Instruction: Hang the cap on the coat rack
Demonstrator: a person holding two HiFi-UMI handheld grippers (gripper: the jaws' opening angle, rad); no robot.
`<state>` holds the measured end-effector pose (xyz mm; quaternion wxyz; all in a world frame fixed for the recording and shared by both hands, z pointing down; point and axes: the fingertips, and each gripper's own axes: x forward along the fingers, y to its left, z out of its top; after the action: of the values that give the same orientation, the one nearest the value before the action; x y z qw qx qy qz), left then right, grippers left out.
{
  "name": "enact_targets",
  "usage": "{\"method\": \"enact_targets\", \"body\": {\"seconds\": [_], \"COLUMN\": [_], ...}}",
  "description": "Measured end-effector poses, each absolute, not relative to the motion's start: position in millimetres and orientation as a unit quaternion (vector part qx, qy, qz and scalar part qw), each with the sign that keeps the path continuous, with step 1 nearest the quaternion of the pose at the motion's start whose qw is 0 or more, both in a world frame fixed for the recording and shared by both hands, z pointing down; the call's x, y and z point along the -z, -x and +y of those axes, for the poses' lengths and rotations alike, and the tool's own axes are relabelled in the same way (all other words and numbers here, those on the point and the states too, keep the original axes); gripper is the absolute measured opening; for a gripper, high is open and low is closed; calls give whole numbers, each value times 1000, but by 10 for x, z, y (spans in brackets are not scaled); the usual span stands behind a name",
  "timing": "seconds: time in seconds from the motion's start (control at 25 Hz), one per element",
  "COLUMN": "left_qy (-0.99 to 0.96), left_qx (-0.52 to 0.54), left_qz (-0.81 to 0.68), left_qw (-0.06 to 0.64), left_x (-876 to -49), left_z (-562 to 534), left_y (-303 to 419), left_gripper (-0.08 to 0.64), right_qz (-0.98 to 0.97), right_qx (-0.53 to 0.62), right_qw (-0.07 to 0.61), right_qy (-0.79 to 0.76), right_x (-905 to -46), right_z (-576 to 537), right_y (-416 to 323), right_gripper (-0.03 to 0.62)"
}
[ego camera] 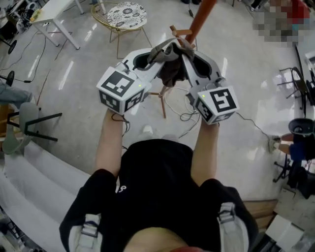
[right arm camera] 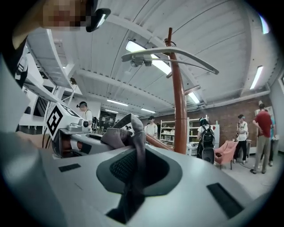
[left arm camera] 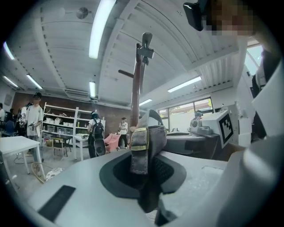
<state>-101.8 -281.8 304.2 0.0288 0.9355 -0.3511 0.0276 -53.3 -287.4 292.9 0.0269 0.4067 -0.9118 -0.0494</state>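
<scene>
A round patterned side table stands near a white table; cables trail over the glossy floor.

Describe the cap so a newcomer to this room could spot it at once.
Find the tall reddish-brown coat rack on the pale floor. Right by it, the white left gripper and right gripper each pinch the cap. It is the only soft thing there: crumpled dark grey cloth with a brass-coloured buckle.

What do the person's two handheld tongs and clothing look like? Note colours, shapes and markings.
The left tongs and right tongs have smooth white-grey shells. Each carries a white cube printed with black square markers and a green light. The person wears a black short-sleeved T-shirt.
</scene>
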Motion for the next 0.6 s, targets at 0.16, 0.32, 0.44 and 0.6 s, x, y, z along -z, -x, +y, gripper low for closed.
{"method": "enact_targets", "body": {"seconds": [0.16, 0.32, 0.44, 0.6], "left_qy": [-942, -943, -944, -948], "left_qx": [-34, -46, -67, -89], "left_qz": [-331, -324, -316, -298], "left_qw": [39, 60, 65, 68], "left_x": [-3096, -3278, -3418, -3593], "left_z": [-3137, -3308, -3414, -3521], "left_y": [878, 858, 800, 664], "left_gripper": [35, 37, 37, 37], "right_qz": [-900, -889, -878, -862], "right_qx": [33, 18, 9, -8], "right_qw": [49, 74, 92, 98], "right_qy": [-432, -452, -469, -498], "right_x": [-3010, -3184, -3313, -3485], "right_z": [-3092, -3227, -3345, -3472], "right_y": [396, 415, 361, 175], "right_gripper": [9, 9, 10, 11]}}
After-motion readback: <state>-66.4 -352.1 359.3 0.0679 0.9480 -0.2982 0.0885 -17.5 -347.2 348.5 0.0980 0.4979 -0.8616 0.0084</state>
